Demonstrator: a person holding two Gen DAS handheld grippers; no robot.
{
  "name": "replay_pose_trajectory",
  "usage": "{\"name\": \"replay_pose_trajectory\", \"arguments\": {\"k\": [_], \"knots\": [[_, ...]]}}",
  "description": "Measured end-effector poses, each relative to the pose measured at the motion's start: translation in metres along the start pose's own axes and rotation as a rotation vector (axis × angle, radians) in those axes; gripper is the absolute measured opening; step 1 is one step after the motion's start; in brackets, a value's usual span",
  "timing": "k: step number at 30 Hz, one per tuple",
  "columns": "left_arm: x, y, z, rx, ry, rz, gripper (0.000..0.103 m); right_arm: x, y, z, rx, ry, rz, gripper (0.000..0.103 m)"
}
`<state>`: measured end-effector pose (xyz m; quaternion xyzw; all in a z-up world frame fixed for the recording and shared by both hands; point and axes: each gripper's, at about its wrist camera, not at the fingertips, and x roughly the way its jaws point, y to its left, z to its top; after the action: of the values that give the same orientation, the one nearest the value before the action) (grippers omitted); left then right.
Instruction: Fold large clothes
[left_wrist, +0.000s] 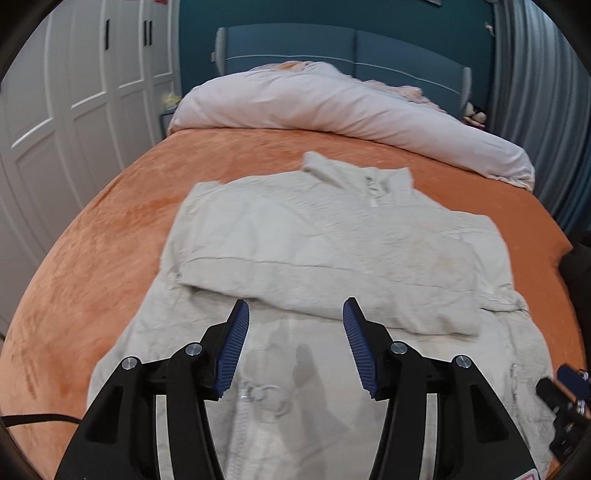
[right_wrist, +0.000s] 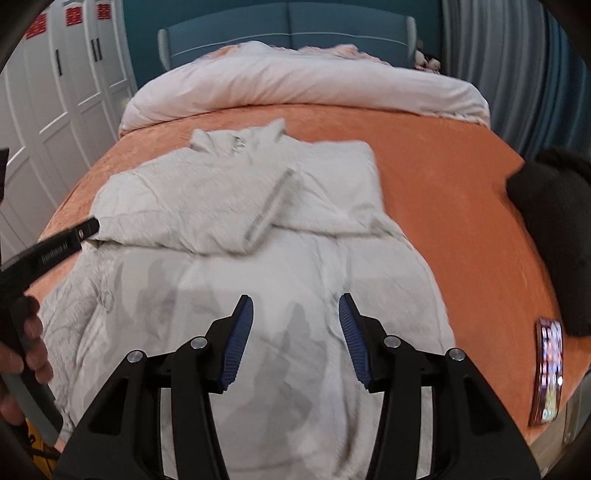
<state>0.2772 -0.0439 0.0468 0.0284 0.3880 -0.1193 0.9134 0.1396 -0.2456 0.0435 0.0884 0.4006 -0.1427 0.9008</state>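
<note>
A large cream jacket lies on the orange bed cover, collar toward the headboard, both sleeves folded across its chest. It also shows in the right wrist view, where a ribbed cuff lies on top. My left gripper is open and empty, hovering over the jacket's lower half near the zipper. My right gripper is open and empty above the jacket's hem area. The left gripper's finger shows at the jacket's left edge in the right wrist view.
The orange bed carries a rolled pale pink duvet by the blue headboard. White wardrobe doors stand on the left. A phone and a dark object lie at the bed's right edge.
</note>
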Motion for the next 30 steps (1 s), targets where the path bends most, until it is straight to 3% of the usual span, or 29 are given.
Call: {"name": "replay_pose_trajectory", "arguments": {"k": [4,10,14,18,19,20,21,22,26,27,28,30], "knots": [[0.008,0.017,-0.001,-0.02,0.009,0.023,0.051,0.011,0.022,0.016,-0.041,-0.022,0.026,0.047],[0.026,0.055,0.0,-0.093,0.022,0.056,0.053,0.041,0.049,0.036,-0.117,-0.042,0.064,0.059],[0.043,0.112,0.008,-0.281,0.037,0.044,0.056,0.081,0.036,0.05,0.003,0.013,0.126,0.064],[0.059,0.147,0.015,-0.39,0.042,0.043,0.056,0.13,0.027,0.059,0.114,0.104,0.166,0.063],[0.066,0.151,0.016,-0.411,0.047,0.039,0.056,0.143,0.03,0.061,0.113,0.124,0.177,0.047],[0.07,0.153,0.018,-0.42,0.048,0.033,0.055,0.153,0.034,0.064,0.106,0.149,0.198,0.024],[0.073,0.153,0.02,-0.422,0.047,0.026,0.055,0.154,0.036,0.069,0.101,0.151,0.204,0.013],[0.077,0.152,0.023,-0.416,0.046,0.026,0.055,0.144,0.039,0.081,0.097,0.096,0.235,0.005],[0.083,0.141,0.036,-0.377,0.007,0.023,0.054,0.062,0.043,0.134,0.046,-0.238,0.308,0.004],[0.086,0.138,0.039,-0.364,0.005,0.03,0.054,0.052,0.04,0.142,0.04,-0.294,0.294,0.004],[0.093,0.132,0.04,-0.349,0.012,0.039,0.054,0.055,0.036,0.146,0.04,-0.304,0.269,0.004],[0.108,0.125,0.037,-0.332,0.033,0.051,0.055,0.086,0.025,0.144,0.045,-0.233,0.198,0.004]]}}
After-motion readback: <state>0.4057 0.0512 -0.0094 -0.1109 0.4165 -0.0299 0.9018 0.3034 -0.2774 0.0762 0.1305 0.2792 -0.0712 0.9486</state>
